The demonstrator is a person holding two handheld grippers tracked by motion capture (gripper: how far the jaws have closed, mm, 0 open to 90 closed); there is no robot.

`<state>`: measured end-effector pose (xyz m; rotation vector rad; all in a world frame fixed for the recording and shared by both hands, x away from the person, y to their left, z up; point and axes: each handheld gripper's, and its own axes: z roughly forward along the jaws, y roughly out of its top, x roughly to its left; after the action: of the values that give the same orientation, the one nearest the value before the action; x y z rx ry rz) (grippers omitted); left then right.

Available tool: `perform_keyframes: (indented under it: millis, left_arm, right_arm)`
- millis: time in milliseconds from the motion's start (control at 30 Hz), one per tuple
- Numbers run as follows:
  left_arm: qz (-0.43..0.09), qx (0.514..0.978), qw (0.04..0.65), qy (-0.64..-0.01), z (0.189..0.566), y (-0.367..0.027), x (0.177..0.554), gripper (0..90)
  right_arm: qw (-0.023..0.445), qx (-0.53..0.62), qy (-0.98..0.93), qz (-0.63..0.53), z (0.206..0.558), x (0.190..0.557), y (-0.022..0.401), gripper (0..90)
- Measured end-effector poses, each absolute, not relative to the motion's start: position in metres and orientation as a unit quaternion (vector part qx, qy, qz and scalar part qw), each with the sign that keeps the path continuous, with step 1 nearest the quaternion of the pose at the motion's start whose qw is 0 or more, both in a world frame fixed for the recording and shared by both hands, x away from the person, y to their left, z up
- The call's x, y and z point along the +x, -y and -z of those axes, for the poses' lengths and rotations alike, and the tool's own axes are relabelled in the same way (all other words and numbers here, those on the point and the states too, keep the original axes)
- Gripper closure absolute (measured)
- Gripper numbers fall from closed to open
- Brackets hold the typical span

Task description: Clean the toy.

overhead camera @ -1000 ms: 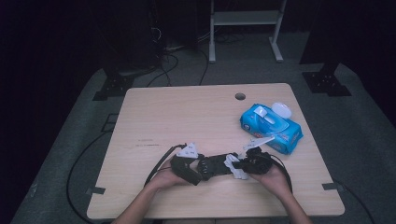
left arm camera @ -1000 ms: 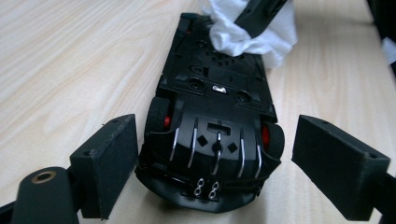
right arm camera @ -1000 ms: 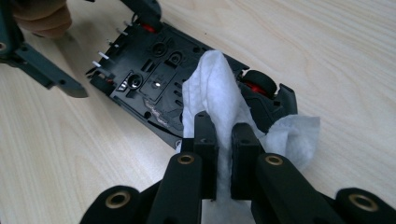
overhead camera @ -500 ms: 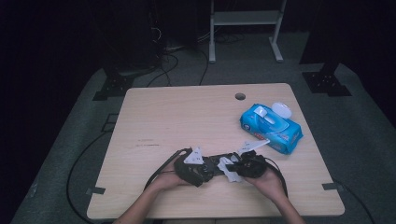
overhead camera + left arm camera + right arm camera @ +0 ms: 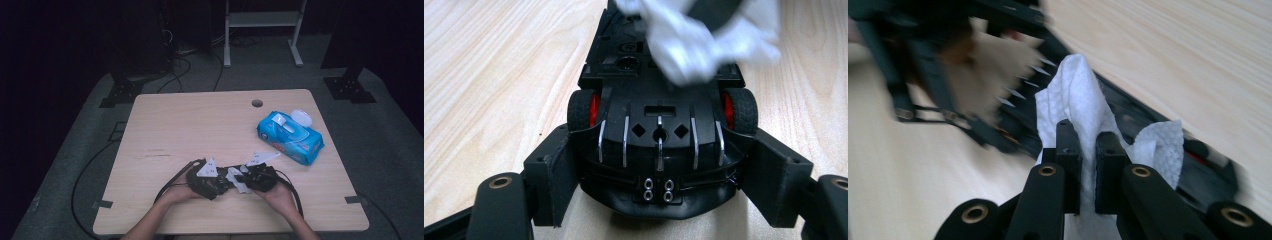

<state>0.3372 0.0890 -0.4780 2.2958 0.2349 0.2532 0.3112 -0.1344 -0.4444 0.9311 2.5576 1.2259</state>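
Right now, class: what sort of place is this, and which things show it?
Probably a recording lab or studio: a wooden table on grey carpet, dark surroundings, cables and a metal stand behind it.

A dim recording lab: lone wooden table [image 5: 200,125], floor cables [image 5: 180,67], stand bases [image 5: 122,92].

Toy car at the near edge of the table

The toy car [image 5: 220,182] is flanked by both grippers; the wipes pack [image 5: 290,137] lies behind to its right on the table [image 5: 200,125].
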Motion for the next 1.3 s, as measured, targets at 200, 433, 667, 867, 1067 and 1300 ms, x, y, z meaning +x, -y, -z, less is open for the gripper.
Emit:
perform_keyframes:
  millis: [200, 433, 667, 867, 1067, 1300]
  left_arm:
    - [-0.092, 0.901, 0.413, -0.098, 0.477, -0.091, 0.337, 24.1]
    - [-0.093, 0.902, 0.41, -0.093, 0.475, -0.089, 0.335, 24.2]
    - [-0.094, 0.896, 0.423, -0.093, 0.47, -0.09, 0.334, 24.2]
    - [-0.1, 0.9, 0.415, -0.089, 0.471, -0.09, 0.333, 24.3]
    - [-0.1, 0.898, 0.419, -0.092, 0.471, -0.092, 0.335, 24.3]
    - [-0.103, 0.894, 0.424, -0.098, 0.468, -0.095, 0.332, 24.3]
  right_arm:
    - [0.113, 0.316, -0.857, -0.391, 0.444, 0.309, 0.141, 83.9]
    - [0.11, 0.316, -0.849, -0.41, 0.446, 0.305, 0.141, 83.8]
    - [0.142, 0.334, -0.848, -0.387, 0.445, 0.306, 0.152, 83.8]
    - [0.121, 0.306, -0.849, -0.414, 0.443, 0.299, 0.14, 83.7]
    - [0.151, 0.323, -0.852, -0.384, 0.446, 0.303, 0.148, 83.8]
    - [0.139, 0.306, -0.849, -0.407, 0.445, 0.301, 0.141, 83.7]
